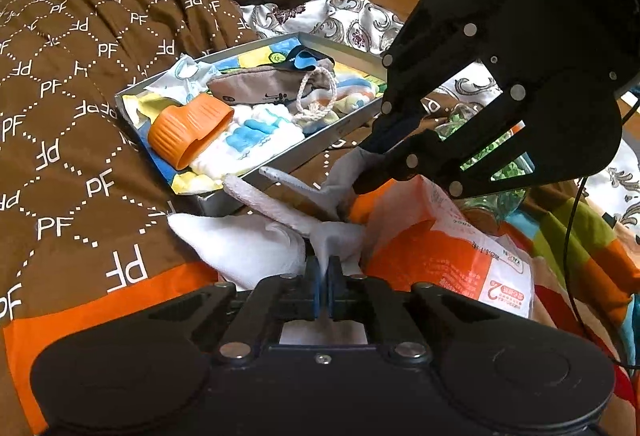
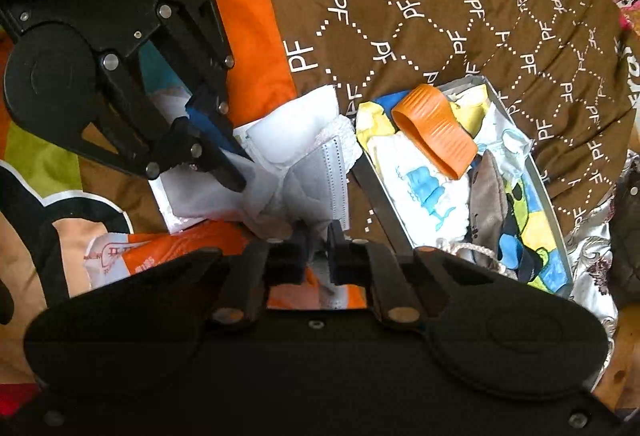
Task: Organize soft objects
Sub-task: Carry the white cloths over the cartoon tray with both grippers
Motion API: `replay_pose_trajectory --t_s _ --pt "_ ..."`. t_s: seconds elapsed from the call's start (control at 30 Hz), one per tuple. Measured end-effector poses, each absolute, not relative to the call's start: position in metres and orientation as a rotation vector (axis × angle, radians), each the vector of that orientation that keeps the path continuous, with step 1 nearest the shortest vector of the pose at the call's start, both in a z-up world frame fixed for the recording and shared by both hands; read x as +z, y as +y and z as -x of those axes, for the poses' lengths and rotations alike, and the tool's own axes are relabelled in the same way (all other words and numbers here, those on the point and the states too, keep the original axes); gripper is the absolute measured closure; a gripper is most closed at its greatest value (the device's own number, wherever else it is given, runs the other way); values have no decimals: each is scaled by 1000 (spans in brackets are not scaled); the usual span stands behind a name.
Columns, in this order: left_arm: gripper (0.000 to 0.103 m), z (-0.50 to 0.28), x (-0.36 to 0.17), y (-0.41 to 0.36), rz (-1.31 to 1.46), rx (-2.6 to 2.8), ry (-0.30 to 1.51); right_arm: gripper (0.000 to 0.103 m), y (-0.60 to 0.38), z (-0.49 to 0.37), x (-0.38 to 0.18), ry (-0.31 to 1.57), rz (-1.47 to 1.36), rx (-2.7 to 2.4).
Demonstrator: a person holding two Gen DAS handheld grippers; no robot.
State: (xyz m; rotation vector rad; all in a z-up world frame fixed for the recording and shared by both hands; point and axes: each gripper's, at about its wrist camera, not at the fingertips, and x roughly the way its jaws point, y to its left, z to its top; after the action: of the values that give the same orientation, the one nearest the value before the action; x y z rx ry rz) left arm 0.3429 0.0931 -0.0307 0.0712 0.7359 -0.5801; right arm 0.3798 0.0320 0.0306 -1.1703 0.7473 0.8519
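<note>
Two hand-held grippers: both pinching one mask
Quilt (image 1: 80, 84): brown, under everything
Tray (image 1: 256, 172): on quilt, holding cloths, pouch, orange clip (image 1: 188, 128)
Mask (image 2: 316, 176): grey-white, on quilt just beside tray
Left hand-held gripper (image 1: 324, 272): clamped on mask's near fold
Right hand-held gripper (image 2: 318, 236): clamped on mask's opposite edge

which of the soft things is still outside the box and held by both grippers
The pale grey face mask, lying on the brown quilt beside the box. The socks and pouch already sit inside.
</note>
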Motion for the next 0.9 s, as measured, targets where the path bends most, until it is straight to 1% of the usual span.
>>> replay_pose_trajectory --t_s 0.27,0.53,0.77,0.9 --pt "102 -344 -15 99 -24 -550 687 101 28 -381 43 704 1163 820" --pt "102 -351 7 102 29 -532 602 102 20 -389 78 621 1160 741" --pt "102 -375 31 103 103 -469 501 102 20 -405 114 553 1149 687" --pt "102 -394 43 102 150 -427 446 102 22 -428 132 538 1103 651"
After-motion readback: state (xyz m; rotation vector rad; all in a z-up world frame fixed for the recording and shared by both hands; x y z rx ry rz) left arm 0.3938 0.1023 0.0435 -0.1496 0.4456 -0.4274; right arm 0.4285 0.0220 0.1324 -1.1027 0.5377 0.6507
